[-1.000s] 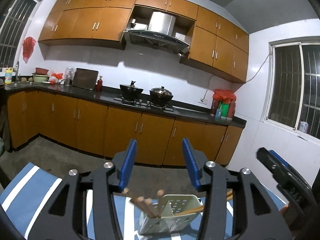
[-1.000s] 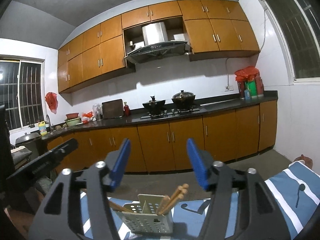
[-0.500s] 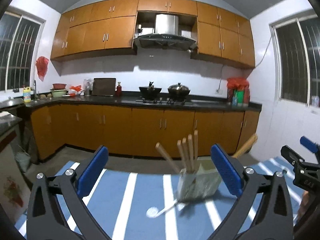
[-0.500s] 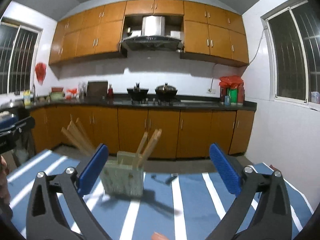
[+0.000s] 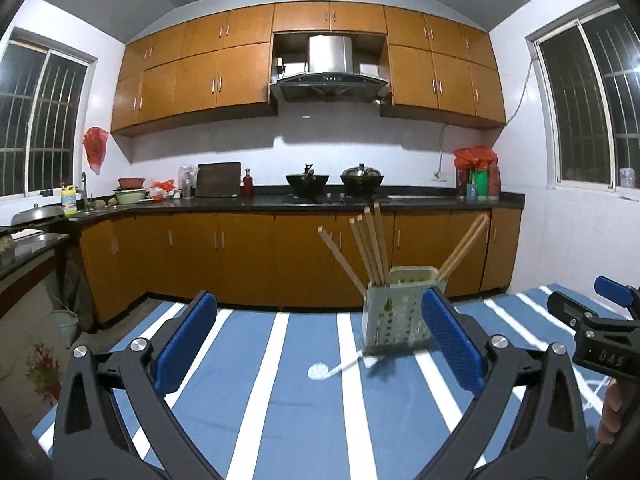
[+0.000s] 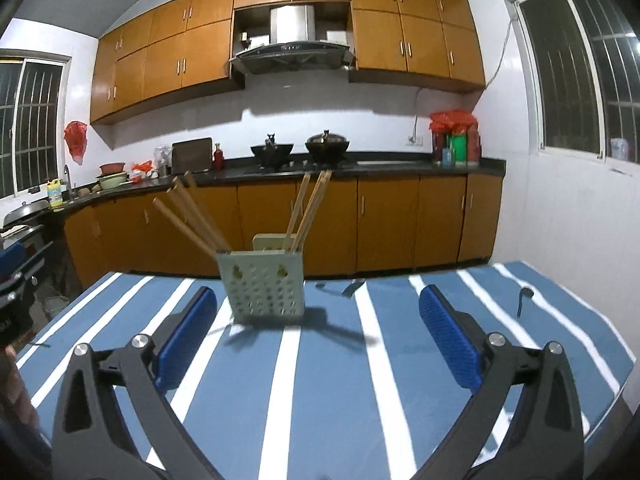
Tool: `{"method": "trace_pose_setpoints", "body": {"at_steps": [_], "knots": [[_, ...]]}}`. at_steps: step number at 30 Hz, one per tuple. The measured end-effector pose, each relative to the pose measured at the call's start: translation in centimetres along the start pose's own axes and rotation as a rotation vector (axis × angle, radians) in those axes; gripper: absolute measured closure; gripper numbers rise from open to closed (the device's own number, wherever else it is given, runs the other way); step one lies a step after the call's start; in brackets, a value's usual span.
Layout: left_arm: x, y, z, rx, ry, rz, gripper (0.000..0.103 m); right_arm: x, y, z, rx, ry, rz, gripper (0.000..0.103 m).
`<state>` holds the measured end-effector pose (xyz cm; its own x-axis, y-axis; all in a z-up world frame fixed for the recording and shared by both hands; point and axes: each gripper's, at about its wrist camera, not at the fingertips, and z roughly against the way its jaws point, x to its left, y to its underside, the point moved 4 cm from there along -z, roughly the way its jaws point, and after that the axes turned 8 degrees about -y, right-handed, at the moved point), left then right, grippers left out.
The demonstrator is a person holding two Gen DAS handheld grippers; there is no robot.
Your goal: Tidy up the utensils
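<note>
On the blue-and-white striped counter [image 6: 332, 380], the pale perforated plastic utensil holder [image 6: 264, 290] with wooden chopsticks [image 5: 370, 246] stands free; both grippers, left [image 5: 320, 340] and right [image 6: 318, 334], have backed away, wide open and empty, suggesting organizing is finished.

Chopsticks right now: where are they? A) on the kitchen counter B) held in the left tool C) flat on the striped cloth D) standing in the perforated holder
D: the chopsticks stand tilted in the perforated holder on the striped cloth; the left tool and right tool are both open and empty.
</note>
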<state>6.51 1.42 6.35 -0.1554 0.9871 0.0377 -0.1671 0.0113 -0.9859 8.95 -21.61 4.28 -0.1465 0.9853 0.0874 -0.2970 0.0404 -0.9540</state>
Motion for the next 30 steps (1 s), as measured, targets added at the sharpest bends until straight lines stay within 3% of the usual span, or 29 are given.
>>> {"method": "trace_pose_setpoints", "body": {"at_steps": [13, 30], "knots": [[-0.3, 6.1, 0.5, 0.161, 0.008, -0.042, 0.002, 0.7, 5.3, 0.4, 0.108, -0.01, 0.012, 0.004], [-0.4, 7.7, 0.5, 0.222, 0.031, -0.015, 0.002, 0.3, 7.0, 0.1, 0.154, -0.001, -0.001, 0.004]]}}
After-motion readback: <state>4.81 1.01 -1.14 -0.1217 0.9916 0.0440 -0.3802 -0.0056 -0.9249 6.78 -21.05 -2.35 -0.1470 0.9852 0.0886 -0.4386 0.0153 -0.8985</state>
